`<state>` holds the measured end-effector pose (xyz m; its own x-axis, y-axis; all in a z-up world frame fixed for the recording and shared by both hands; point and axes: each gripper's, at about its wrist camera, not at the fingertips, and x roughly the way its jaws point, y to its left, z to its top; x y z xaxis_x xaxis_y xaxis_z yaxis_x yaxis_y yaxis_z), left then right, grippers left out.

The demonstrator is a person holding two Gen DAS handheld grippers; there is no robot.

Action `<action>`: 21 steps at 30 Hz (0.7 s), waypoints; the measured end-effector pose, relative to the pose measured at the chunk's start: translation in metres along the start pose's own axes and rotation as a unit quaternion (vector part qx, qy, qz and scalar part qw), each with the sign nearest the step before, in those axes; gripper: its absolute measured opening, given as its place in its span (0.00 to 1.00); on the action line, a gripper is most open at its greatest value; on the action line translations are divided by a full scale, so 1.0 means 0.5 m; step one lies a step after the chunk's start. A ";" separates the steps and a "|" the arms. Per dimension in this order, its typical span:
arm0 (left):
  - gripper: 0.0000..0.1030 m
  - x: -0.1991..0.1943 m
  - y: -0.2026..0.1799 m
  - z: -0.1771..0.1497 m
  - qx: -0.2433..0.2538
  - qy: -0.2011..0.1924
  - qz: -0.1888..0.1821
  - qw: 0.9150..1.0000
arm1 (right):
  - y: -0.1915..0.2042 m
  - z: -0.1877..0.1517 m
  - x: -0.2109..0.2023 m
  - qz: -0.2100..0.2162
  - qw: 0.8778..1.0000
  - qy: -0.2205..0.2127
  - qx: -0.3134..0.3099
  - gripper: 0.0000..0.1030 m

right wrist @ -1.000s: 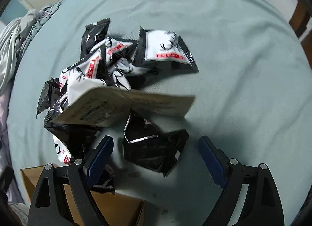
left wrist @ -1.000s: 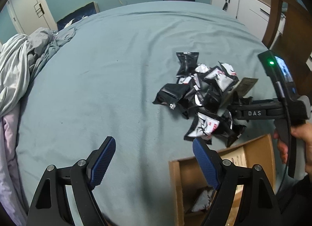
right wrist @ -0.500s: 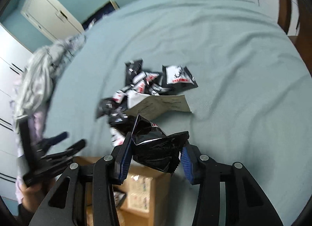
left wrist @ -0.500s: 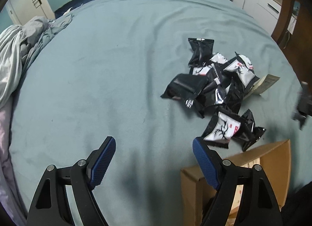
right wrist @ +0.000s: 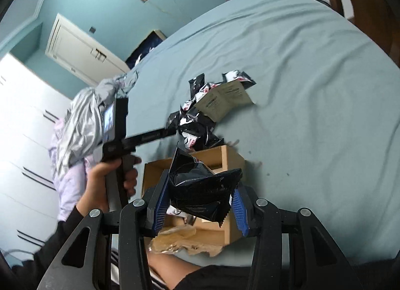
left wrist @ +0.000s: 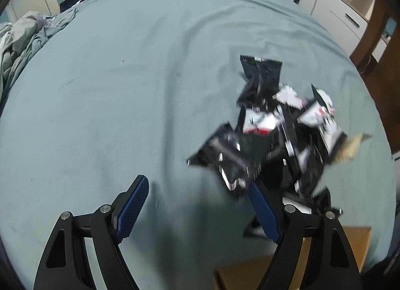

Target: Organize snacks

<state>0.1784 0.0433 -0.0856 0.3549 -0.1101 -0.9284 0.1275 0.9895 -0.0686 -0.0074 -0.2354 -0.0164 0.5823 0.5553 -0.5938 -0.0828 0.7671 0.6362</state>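
the right gripper [right wrist: 198, 206] is clamped on a crumpled black snack packet [right wrist: 203, 190], its blue pads pressing the packet from both sides. the packet hangs in the air above the open cardboard box [right wrist: 232, 162], which sits on the bed [right wrist: 312, 90] at its near edge. inside the box a little of another packet shows under the held one, and some crinkled brownish wrapping spills over the box's near side.

the left gripper [left wrist: 197, 211] is spread wide with nothing between its fingers. it is low over the bed, and its right finger [left wrist: 262, 212] sits just at the near edge of the pile of snack packets [left wrist: 270, 140]; the blur makes it hard to tell whether it touches them. in the right wrist view the same gripper reaches into the pile from the left, held in the person's left hand [right wrist: 110, 180].

the pile is a loose heap of black and black-and-white packets lying on the teal sheet just beyond the box. a tan paper sachet [right wrist: 225, 98] rests on the pile's far side. one black packet with a serrated top edge [left wrist: 261, 70] lies at the far end of the heap. rumpled grey bedding [right wrist: 87, 117] is bunched at the left edge of the bed, well apart from the snacks.
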 end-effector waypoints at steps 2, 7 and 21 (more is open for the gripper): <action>0.79 0.009 -0.003 0.016 0.003 -0.005 -0.005 1.000 | -0.008 0.012 0.033 -0.004 1.000 0.021 0.002 0.42; 0.79 0.017 -0.004 0.051 0.009 -0.024 -0.015 1.000 | -0.009 0.045 0.086 -0.006 0.998 0.055 0.010 0.42; 0.26 0.028 0.023 0.073 -0.018 -0.017 -0.015 1.000 | 0.014 0.044 0.094 -0.022 0.998 0.053 -0.004 0.42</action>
<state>0.2185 0.0496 -0.0859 0.3834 -0.1423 -0.9126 0.1048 0.9884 -0.1101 0.0371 -0.2110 -0.0289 0.4975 0.5512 -0.6698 -0.0656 0.7939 0.6046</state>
